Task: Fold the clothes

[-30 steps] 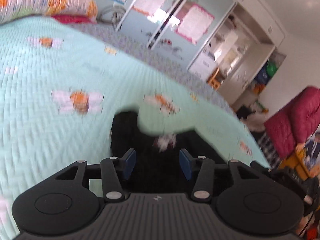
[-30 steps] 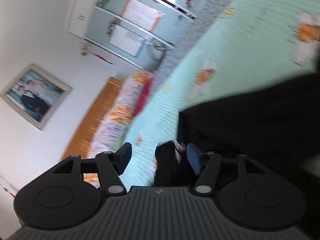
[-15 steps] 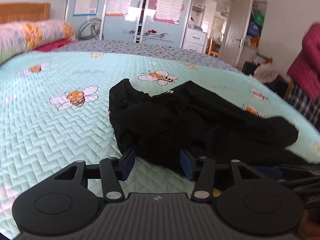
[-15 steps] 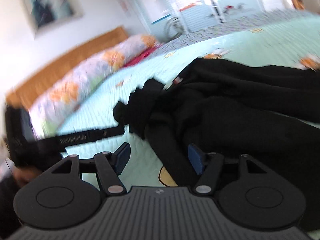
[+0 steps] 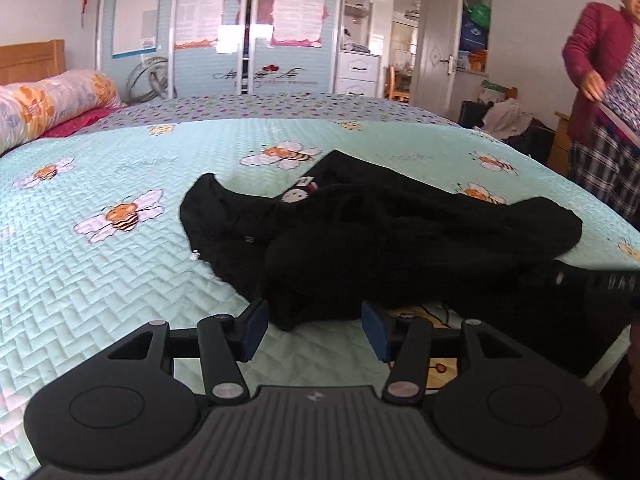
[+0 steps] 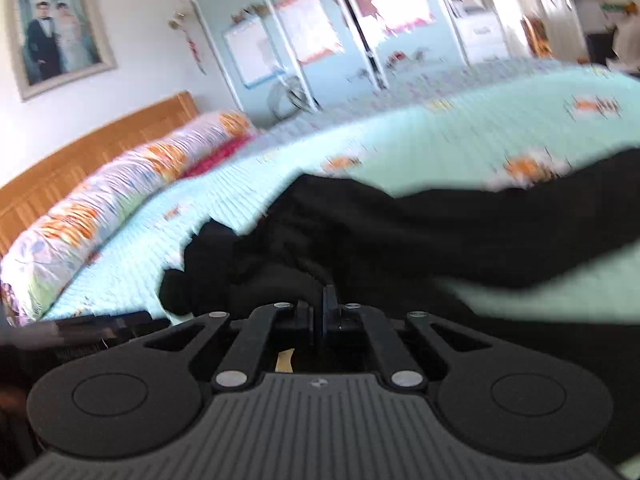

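I find the crumpled black fabric garment (image 5: 384, 236) lying in a loose, bunched heap on the mint-green quilted bedspread with bee prints (image 5: 100, 292), near the bed's front edge. It is not laid flat and shows no tidy fold; a small white label patch shows on its upper folds.

My left claw (image 5: 314, 330) stands wide open just short of the heap's near edge, with nothing between its blue pads (image 5: 254, 326). My right claw (image 6: 319, 314) has its fingers drawn together, and black cloth lies right at the tips. The view is blurred, so I judge it pinched on a fold of the garment but cannot see how much cloth it holds.

Risks noted:
- The right grip appears to sit on a bunched fold, not a clean hem. A lift could drag several layers at once and tangle the heap further.
- A thin pinch could slip free mid-lift, dropping the cloth back in a worse bundle.
- The heap lies close to the bed edge; a pull toward me could slide it off.
- The left claw, closing where it stands, could catch bedspread along with garment.
- A person in a maroon jacket (image 5: 596, 64) stands at the bed's far right; a wide sweep could reach that way.
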A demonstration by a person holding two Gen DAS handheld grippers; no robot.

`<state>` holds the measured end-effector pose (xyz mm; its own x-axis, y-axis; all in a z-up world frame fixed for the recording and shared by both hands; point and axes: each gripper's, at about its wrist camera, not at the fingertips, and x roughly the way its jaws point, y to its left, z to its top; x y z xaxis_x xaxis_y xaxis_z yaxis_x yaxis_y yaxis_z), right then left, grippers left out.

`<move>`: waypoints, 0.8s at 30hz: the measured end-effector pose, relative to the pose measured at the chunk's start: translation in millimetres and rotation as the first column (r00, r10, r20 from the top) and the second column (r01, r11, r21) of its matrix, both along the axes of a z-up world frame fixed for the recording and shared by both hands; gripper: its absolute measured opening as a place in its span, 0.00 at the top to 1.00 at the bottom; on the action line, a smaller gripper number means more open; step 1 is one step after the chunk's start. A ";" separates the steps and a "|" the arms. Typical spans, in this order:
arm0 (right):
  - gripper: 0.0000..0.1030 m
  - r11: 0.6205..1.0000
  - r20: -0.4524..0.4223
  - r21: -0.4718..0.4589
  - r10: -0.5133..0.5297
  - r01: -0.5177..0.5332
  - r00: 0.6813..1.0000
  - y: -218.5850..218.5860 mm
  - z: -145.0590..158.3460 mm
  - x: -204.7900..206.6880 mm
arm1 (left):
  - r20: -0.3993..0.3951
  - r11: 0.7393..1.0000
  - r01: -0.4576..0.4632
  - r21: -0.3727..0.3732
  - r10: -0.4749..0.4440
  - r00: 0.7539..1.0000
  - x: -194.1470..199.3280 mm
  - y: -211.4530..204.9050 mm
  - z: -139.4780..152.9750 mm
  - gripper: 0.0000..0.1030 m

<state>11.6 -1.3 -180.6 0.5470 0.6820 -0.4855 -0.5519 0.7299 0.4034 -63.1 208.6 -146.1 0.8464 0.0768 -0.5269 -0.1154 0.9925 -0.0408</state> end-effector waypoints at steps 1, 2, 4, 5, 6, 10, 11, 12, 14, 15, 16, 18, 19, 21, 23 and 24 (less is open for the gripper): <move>0.97 1.000 -0.003 0.010 -0.008 0.008 1.000 -4.0 -0.4 0.3 | -0.006 1.000 0.009 0.016 -0.009 1.000 2.4 -4.0 -2.7 0.47; 0.97 1.000 -0.005 0.021 -0.016 0.016 1.000 -8.0 -0.8 0.5 | -0.013 0.999 0.018 0.032 -0.018 1.000 4.9 -7.9 -5.5 0.47; 0.97 0.999 -0.011 0.041 -0.033 0.033 0.999 -16.0 -1.7 1.1 | -0.026 0.997 0.037 0.065 -0.035 0.999 9.8 -15.9 -10.9 0.47; 0.98 0.998 -0.014 0.052 -0.041 0.041 0.999 -20.0 -2.1 1.3 | -0.030 0.995 0.049 0.089 -0.046 0.998 14.1 -20.3 -12.8 0.47; 0.98 0.997 -0.017 0.062 -0.049 0.050 0.999 -24.0 -2.5 1.6 | -0.034 0.992 0.058 0.113 -0.054 0.998 18.2 -24.1 -14.8 0.47; 0.97 0.993 -0.045 0.082 -0.085 0.088 0.995 -35.7 -8.8 6.4 | -0.049 0.962 0.101 0.253 -0.091 0.995 47.5 -38.7 -25.5 0.46; 0.97 0.992 -0.055 0.079 -0.091 0.096 0.994 -36.8 -12.0 8.9 | -0.059 0.953 0.106 0.282 -0.094 0.994 56.7 -40.4 -29.0 0.45; 0.97 0.992 -0.057 0.076 -0.093 0.097 0.994 -36.5 -13.4 9.1 | -0.073 0.950 0.119 0.289 -0.102 0.992 66.7 -40.3 -31.8 0.44; 0.97 0.993 -0.049 0.067 -0.094 0.098 0.994 -33.7 -14.1 7.4 | -0.104 0.948 0.141 0.286 -0.115 0.988 86.0 -38.4 -35.6 0.44; 0.97 0.993 -0.040 0.062 -0.094 0.097 0.995 -33.2 -14.7 7.1 | -0.119 0.950 0.150 0.276 -0.121 0.986 95.1 -36.6 -36.5 0.44; 0.97 0.994 -0.032 0.056 -0.094 0.095 0.995 -33.6 -15.5 6.3 | -0.131 0.960 0.153 0.236 -0.125 0.984 102.6 -31.0 -34.8 0.46; 0.97 0.994 -0.023 0.051 -0.092 0.093 0.995 -32.6 -17.0 6.9 | -0.134 0.984 0.135 0.115 -0.119 0.984 109.2 -15.6 -25.3 0.57; 0.97 0.994 -0.023 0.052 -0.091 0.093 0.996 -32.3 -17.1 7.7 | -0.122 0.990 0.119 0.069 -0.110 0.986 106.9 -7.4 -18.5 0.59; 0.98 0.994 -0.028 0.060 -0.090 0.091 0.996 -32.1 -16.5 9.6 | -0.082 0.995 0.099 0.025 -0.097 0.992 92.2 4.7 -2.0 0.63; 0.97 0.993 -0.031 0.072 -0.093 0.095 0.995 -33.5 -16.8 10.6 | -0.037 0.997 0.073 -0.016 -0.074 0.997 67.6 13.0 21.4 0.63; 0.96 0.992 -0.029 0.079 -0.098 0.100 0.995 -34.7 -16.6 10.6 | -0.014 0.997 0.060 -0.046 -0.061 0.998 54.0 17.0 34.4 0.63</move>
<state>22.2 -35.9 -197.2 0.6024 0.6623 -0.4454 -0.4674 0.7451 0.4759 -9.1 225.6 -111.7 0.8406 0.0010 -0.5416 -0.0558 0.9948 -0.0848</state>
